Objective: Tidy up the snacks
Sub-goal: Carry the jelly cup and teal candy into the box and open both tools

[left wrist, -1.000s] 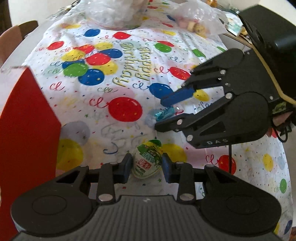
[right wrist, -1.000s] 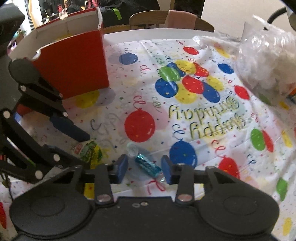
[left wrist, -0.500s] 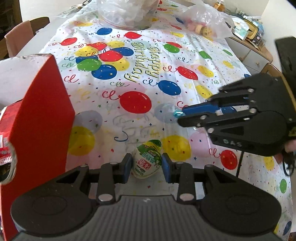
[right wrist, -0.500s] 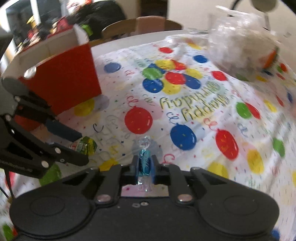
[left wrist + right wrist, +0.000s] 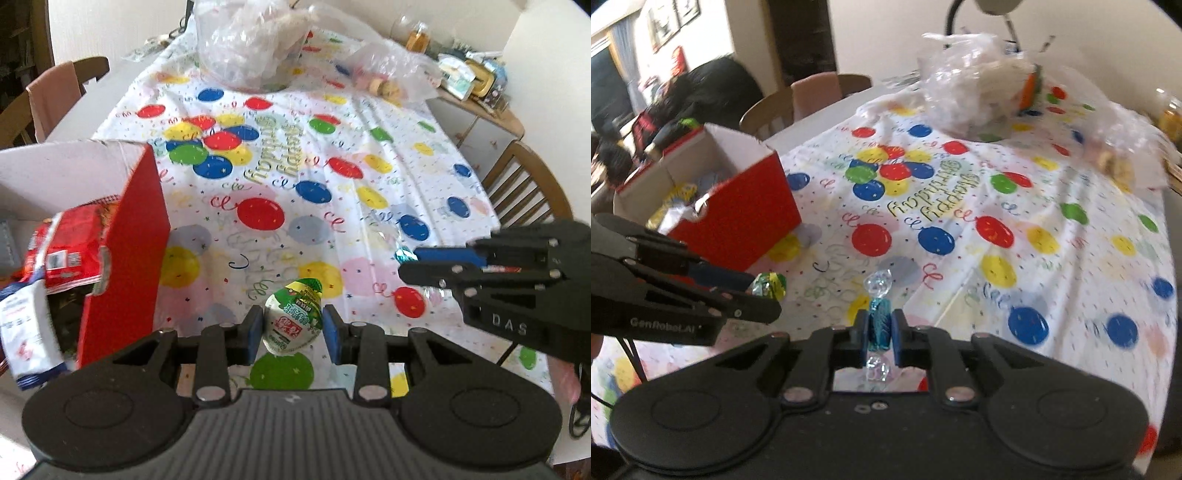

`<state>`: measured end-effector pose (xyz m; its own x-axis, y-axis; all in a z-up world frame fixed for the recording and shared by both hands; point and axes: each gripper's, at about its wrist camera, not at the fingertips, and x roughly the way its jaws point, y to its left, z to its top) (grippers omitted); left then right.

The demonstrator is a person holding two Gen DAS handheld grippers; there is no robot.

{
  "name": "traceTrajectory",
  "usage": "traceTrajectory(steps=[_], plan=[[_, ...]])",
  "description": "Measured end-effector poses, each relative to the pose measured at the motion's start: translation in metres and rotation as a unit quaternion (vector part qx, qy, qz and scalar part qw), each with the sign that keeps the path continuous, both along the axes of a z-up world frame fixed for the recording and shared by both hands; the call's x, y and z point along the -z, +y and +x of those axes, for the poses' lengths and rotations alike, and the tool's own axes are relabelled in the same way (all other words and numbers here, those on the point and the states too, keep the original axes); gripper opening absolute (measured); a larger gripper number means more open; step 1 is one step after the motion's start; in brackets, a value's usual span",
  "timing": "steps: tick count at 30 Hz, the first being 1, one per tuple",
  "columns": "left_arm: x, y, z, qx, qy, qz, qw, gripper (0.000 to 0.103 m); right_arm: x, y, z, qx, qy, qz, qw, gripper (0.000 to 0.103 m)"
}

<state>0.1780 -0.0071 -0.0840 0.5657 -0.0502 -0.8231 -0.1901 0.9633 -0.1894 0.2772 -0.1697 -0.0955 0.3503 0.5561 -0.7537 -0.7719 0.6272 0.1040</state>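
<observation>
1. Gripping a green-and-white egg-shaped snack [image 5: 293, 317], the left gripper [image 5: 293, 329] has its blue pads closed on the snack's two sides and carries it above the balloon-print tablecloth [image 5: 332, 155].
2. The right gripper [image 5: 880, 329] is pinched nearly closed on a blue twist-wrapped candy [image 5: 879, 325], whose clear twisted ends stick out beyond the pads on the far and near sides.
3. In the left wrist view the right gripper [image 5: 410, 264] sits to the right, with the candy's blue tip [image 5: 403, 254] showing at its fingertips.
4. In the right wrist view the left gripper [image 5: 753, 295] sits to the left, with the egg-shaped snack [image 5: 768, 286] at its tips.
5. An open red box [image 5: 738, 214] stands on the left of the table, near the left gripper; a red snack packet [image 5: 70, 251] and a white packet [image 5: 26, 332] lie inside.
6. Clear plastic bags [image 5: 255, 40] sit at the far end of the tablecloth.
</observation>
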Motion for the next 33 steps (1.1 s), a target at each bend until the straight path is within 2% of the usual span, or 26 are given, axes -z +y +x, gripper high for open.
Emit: traceTrajectory(steps=[8, 14, 20, 33], plan=[[-0.035, 0.010, -0.038, -0.009, -0.022, -0.006, 0.9997, 0.034, -0.031, -0.001, -0.047, 0.065, 0.010, 0.020, 0.998, 0.011], [-0.054, 0.035, -0.064, -0.019, -0.031, -0.012, 0.9993, 0.034, -0.047, 0.015, -0.079, 0.099, 0.025, 0.031, 0.994, 0.011], [-0.066, 0.074, -0.086, -0.034, -0.034, -0.008, 0.9988, 0.034, -0.056, 0.044, -0.101, 0.123, 0.038, 0.047, 0.991, 0.011], [-0.073, 0.172, -0.117, -0.066, -0.043, 0.005, 0.9969, 0.034, -0.063, 0.136, -0.129, 0.125, 0.039, 0.055, 0.990, 0.011]])
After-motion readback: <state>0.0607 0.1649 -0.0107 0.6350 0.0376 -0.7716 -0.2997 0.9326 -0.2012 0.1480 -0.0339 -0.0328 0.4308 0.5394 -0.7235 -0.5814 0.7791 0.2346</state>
